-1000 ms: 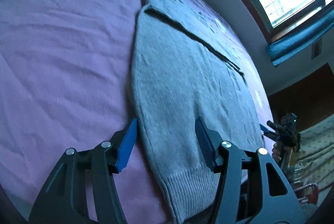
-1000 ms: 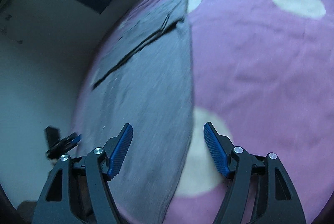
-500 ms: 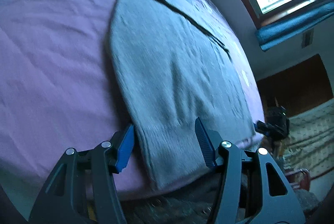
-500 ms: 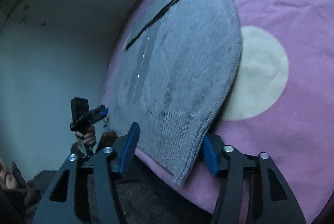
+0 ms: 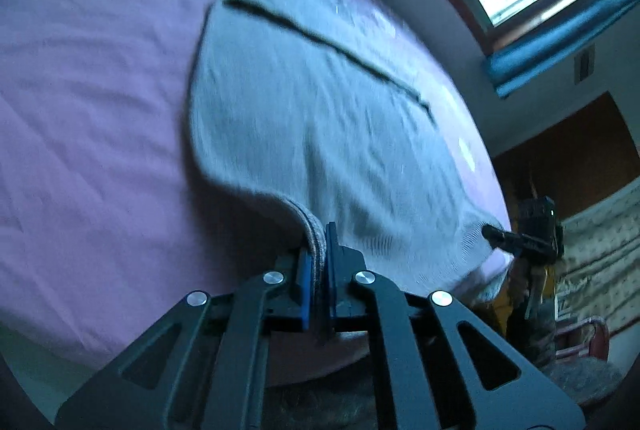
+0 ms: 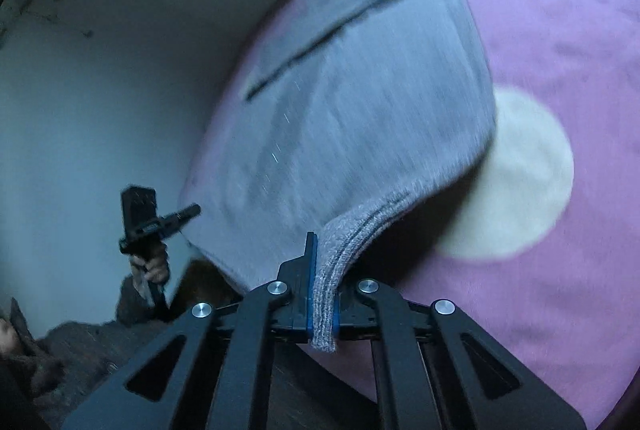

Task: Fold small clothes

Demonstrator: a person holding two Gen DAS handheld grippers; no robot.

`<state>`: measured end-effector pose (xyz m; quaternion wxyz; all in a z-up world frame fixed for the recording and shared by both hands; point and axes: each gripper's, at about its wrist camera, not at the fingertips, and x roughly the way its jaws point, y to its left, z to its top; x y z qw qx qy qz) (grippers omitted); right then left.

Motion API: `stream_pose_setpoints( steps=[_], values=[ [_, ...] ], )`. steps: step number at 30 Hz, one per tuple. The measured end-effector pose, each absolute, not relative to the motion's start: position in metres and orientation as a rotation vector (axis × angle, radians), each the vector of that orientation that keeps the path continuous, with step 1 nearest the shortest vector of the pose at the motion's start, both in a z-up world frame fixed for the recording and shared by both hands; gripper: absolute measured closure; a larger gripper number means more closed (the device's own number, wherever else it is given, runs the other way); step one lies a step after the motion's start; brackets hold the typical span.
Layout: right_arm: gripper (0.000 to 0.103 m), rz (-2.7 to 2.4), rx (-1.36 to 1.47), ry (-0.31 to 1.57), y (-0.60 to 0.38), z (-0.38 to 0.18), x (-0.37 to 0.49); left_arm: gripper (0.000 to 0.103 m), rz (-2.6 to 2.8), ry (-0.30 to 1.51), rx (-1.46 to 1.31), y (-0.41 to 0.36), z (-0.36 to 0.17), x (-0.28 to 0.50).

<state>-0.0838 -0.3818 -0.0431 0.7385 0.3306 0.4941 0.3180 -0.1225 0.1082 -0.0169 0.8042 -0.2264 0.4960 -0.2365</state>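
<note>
Left gripper [image 5: 317, 270] and right gripper [image 6: 323, 294] each pinch a near ribbed hem corner of the grey knitted sweater [image 5: 320, 117], lifting it off the pink spotted bedsheet [image 5: 88, 117] at the bed's near edge

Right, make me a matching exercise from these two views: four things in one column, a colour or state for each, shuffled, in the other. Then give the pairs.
Things:
1. left tongs
2. grey sweater
3. bedsheet
4. round spot

Colour or state:
A. cream, on the sheet beside the sweater's edge
B. pink, spread under the garment
C. shut on a ribbed hem corner
D. lying mostly flat, near corners lifted

The right tongs grip the other hem corner.

Pairs: 1-C, 2-D, 3-B, 4-A
</note>
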Motion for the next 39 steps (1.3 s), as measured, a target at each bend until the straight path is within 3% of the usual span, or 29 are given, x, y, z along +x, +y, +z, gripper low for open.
stream_pose_setpoints(
  steps=[8,15,24,27,29,35,39],
  values=[
    [0.098,0.694,0.811,1.019,-0.379,-0.044,0.008,0.098,-0.467,1.025,-0.575,0.115,-0.02,-0.047],
    [0.098,0.609,0.931,1.044,-0.384,-0.091,0.088,0.098,-0.4,0.993,-0.529,0.121,-0.036,0.013],
    [0.096,0.578,0.927,1.063,-0.376,-0.113,0.11,0.093,-0.418,0.977,-0.458,0.119,-0.046,0.034],
    [0.096,0.585,0.939,1.056,-0.377,-0.113,0.108,0.079,-0.419,0.963,-0.479,0.124,-0.045,0.034],
    [0.095,0.589,0.945,1.052,-0.379,-0.116,0.108,0.05,-0.379,0.932,-0.495,0.133,-0.042,0.03],
    [0.091,0.603,0.952,1.033,-0.388,-0.112,0.101,0.049,-0.323,0.886,-0.467,0.153,-0.038,0.027],
    [0.078,0.602,0.954,0.992,-0.392,-0.105,0.1,0.049,-0.359,0.877,-0.352,0.137,-0.03,0.03]
  ],
)
